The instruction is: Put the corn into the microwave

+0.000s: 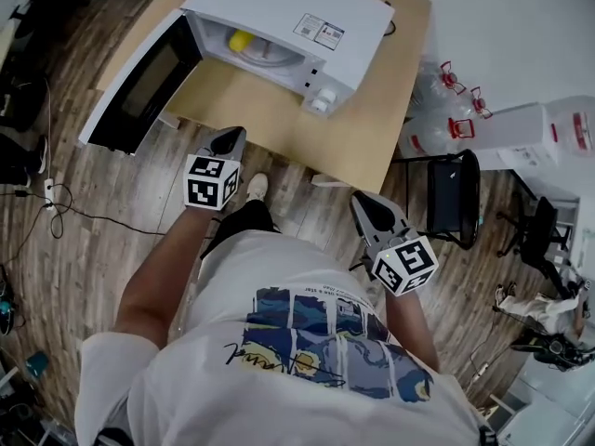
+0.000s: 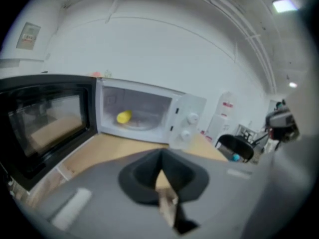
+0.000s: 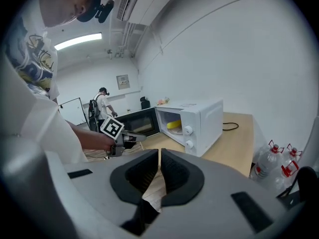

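The yellow corn (image 1: 240, 40) lies inside the white microwave (image 1: 307, 26), whose dark door (image 1: 139, 86) hangs wide open to the left. In the left gripper view the corn (image 2: 124, 116) rests on the turntable, well beyond my left gripper (image 2: 160, 171), which is shut with nothing in it. The head view shows the left gripper (image 1: 230, 136) off the table's near edge, below the door. My right gripper (image 1: 364, 201) is held back over the floor, also shut and empty. Seen from the right gripper (image 3: 159, 171), the corn (image 3: 174, 125) shows in the cavity.
The wooden table (image 1: 372, 128) carries the microwave. Water bottles (image 1: 432, 110) and a black chair (image 1: 454, 193) stand to its right. Cables (image 1: 46, 198) trail over the floor at the left. Another person (image 3: 102, 106) stands far back in the room.
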